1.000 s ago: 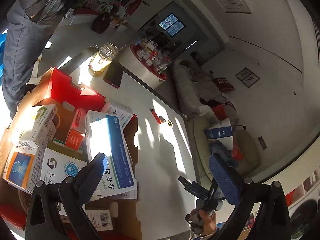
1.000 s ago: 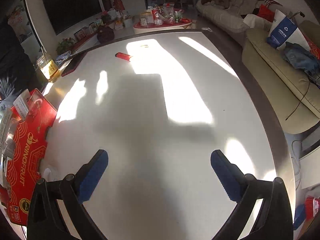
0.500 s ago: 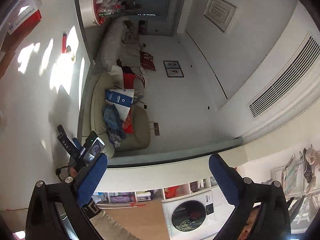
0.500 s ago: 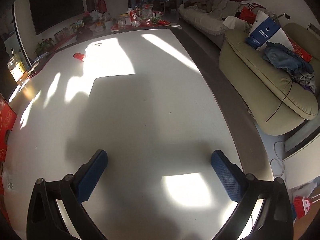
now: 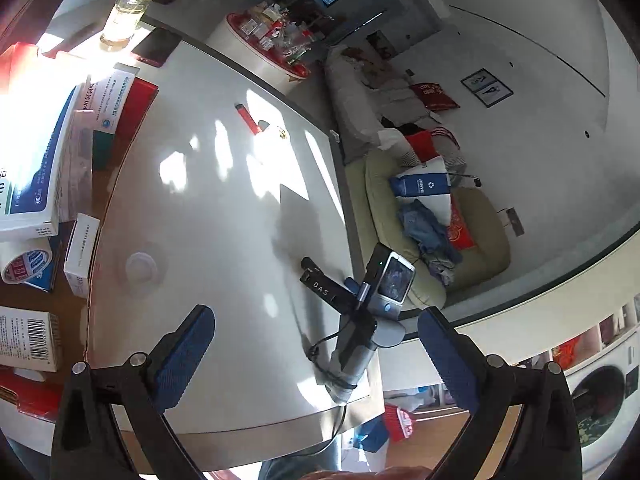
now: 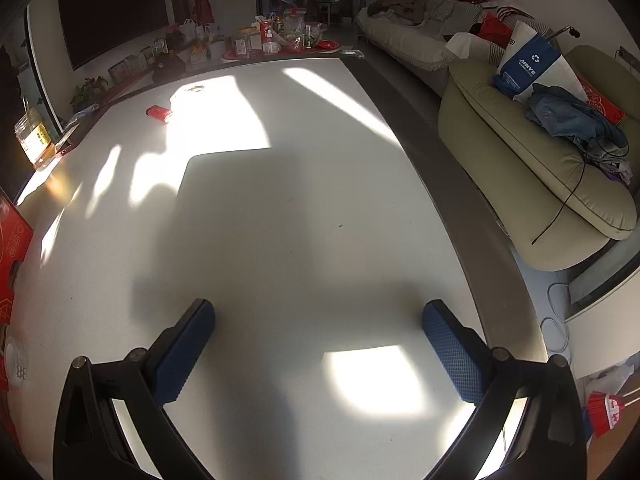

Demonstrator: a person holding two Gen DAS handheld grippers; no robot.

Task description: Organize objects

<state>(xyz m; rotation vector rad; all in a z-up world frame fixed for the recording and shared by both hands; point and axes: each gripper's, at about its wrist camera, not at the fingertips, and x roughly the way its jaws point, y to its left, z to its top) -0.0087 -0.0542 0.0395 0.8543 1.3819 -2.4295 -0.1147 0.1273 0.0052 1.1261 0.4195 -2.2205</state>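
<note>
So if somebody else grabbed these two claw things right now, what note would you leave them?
Left gripper: open, empty, above the white table.
Right gripper: open, empty, over bare tabletop.
Medicine boxes and a tape roll sit in the red cardboard box at the table's left edge.
A small red item lies loose at the far end.
Done: cannot tell. Left: loose items, probably.

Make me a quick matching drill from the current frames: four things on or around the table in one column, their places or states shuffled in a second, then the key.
Things
1. glass jar
2. red lighter
3. roll of tape
4. blue and white bag

Places or states
A. on the sofa
B. lying on the bare white tabletop in the sun patch
C. inside the cardboard box among the medicine boxes
D. standing upright at the far table edge beside a dark phone

Pairs: 1-D, 2-B, 3-C, 4-A
</note>
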